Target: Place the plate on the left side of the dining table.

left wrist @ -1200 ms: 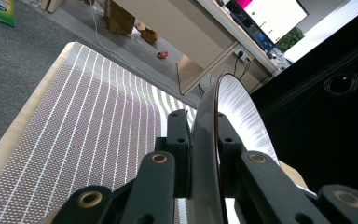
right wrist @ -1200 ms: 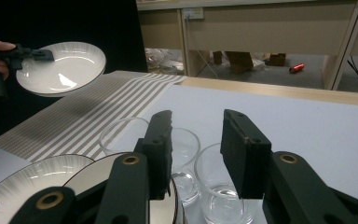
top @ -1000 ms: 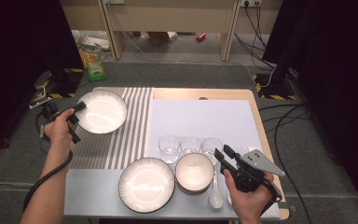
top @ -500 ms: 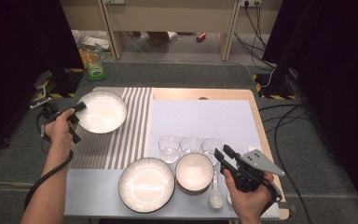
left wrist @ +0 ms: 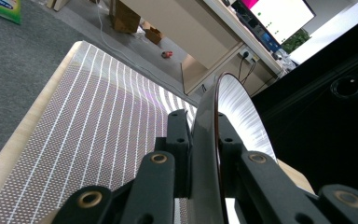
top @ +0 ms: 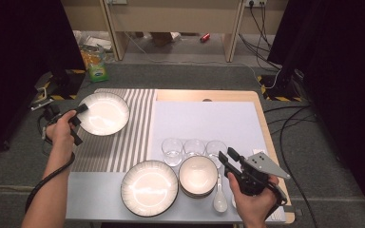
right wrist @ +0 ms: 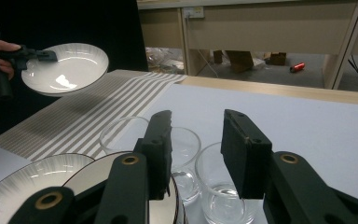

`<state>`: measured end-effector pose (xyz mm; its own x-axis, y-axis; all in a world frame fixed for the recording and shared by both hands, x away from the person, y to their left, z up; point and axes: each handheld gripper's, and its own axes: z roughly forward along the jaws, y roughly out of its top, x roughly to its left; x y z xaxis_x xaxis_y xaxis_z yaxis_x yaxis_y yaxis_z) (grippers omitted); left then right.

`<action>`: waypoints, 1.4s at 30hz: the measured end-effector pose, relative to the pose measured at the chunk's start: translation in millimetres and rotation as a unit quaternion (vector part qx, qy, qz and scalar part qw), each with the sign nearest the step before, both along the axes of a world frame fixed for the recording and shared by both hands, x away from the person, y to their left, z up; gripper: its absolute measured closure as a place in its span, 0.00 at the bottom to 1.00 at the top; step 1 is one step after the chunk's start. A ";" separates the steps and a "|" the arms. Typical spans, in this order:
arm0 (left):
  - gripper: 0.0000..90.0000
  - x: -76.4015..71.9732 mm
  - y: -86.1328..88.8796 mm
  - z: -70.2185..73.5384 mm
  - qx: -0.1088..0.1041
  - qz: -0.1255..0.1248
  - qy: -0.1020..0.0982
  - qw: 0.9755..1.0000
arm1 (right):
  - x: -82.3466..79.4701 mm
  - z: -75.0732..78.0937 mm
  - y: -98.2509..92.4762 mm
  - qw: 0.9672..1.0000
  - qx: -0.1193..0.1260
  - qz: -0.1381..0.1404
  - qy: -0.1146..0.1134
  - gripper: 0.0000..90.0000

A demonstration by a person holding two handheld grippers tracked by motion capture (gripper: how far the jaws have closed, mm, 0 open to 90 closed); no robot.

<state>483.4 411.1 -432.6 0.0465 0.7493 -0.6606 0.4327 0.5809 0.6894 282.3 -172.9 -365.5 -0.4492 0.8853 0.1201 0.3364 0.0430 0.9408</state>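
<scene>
White china plate point(top: 103, 113) sat clamped by its rim in your left gripper point(top: 78, 115), held above the striped mat point(top: 123, 142) at the frame's upper left. Nothing had shifted from a second before, so the carry was paused. Your right gripper point(top: 227, 156) waited with jaws apart near the glasses point(top: 193, 147).

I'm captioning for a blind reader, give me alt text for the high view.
The left gripper holds a white plate by its rim over a striped mat. The right gripper, open, hovers by three glasses, bowls, a spoon and another plate.
</scene>
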 end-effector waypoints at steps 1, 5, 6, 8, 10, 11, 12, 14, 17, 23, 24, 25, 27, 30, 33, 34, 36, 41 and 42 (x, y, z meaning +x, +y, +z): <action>0.89 0.1 0.1 -0.2 0.001 0.000 0.000 1.000 | 0.1 -0.2 0.1 1.000 0.000 0.000 0.000 0.70; 0.89 0.8 1.0 -2.1 0.001 0.001 0.003 1.000 | 0.1 -0.1 0.1 1.000 0.000 0.000 0.000 0.70; 0.89 1.0 1.2 -2.6 0.001 0.001 0.003 1.000 | 0.1 -0.1 0.1 1.000 0.000 0.000 0.001 0.70; 0.89 1.3 1.2 -3.5 0.000 0.002 0.004 1.000 | 0.2 -0.1 0.2 1.000 0.000 0.000 0.001 0.70; 0.89 1.7 1.3 -4.4 0.001 0.002 0.005 1.000 | 0.3 -0.8 0.6 1.000 0.005 0.001 0.002 0.70; 0.89 1.9 1.3 -4.7 0.000 0.003 0.005 1.000 | 0.6 -1.0 0.3 1.000 0.002 0.001 0.000 0.70; 0.89 2.1 1.4 -5.1 0.001 0.003 0.005 1.000 | 0.3 -0.9 0.5 1.000 0.002 0.000 0.002 0.70; 0.89 2.5 1.2 -5.6 -0.003 0.004 0.007 1.000 | 0.4 -0.7 0.3 1.000 -0.001 0.001 0.001 0.70; 0.89 2.5 1.6 -6.2 -0.002 0.002 0.006 1.000 | 0.1 0.0 0.0 1.000 -0.001 0.000 0.000 0.70; 0.89 4.2 -1.2 -7.1 0.000 0.002 0.009 1.000 | 0.3 -0.5 -0.9 1.000 0.000 0.000 -0.003 0.70; 0.89 5.0 -1.5 -7.6 0.002 -0.001 0.008 1.000 | 0.5 -0.5 -0.5 1.000 0.001 0.000 -0.002 0.70; 0.89 5.4 -2.2 -8.0 0.002 -0.002 0.009 1.000 | 1.1 -0.3 -0.2 1.000 0.001 0.001 -0.003 0.70; 0.89 5.7 -3.3 -8.9 0.002 0.000 0.012 1.000 | 0.8 0.1 0.8 1.000 0.002 0.001 -0.002 0.70; 0.89 8.0 -3.2 -10.3 0.000 0.001 0.013 1.000 | 0.6 0.2 1.6 1.000 0.004 0.001 0.003 0.70; 0.89 9.5 -3.6 -9.8 0.001 0.000 0.012 1.000 | 0.0 -0.2 0.9 1.000 0.002 0.001 -0.002 0.70; 0.89 10.3 -3.8 -10.1 0.001 0.000 0.013 1.000 | -0.5 -0.3 0.5 1.000 -0.001 0.000 -0.003 0.70; 0.89 12.3 -4.5 -10.6 0.001 -0.001 0.014 1.000 | -0.7 -0.7 0.1 1.000 -0.001 0.000 -0.002 0.70; 0.89 16.1 -6.5 -11.6 0.000 -0.001 0.014 1.000 | 0.4 -1.0 0.4 1.000 -0.004 0.001 -0.005 0.70; 0.89 16.6 -6.4 -12.3 -0.001 -0.001 0.014 1.000 | 0.4 -0.9 0.4 1.000 -0.005 0.001 -0.004 0.70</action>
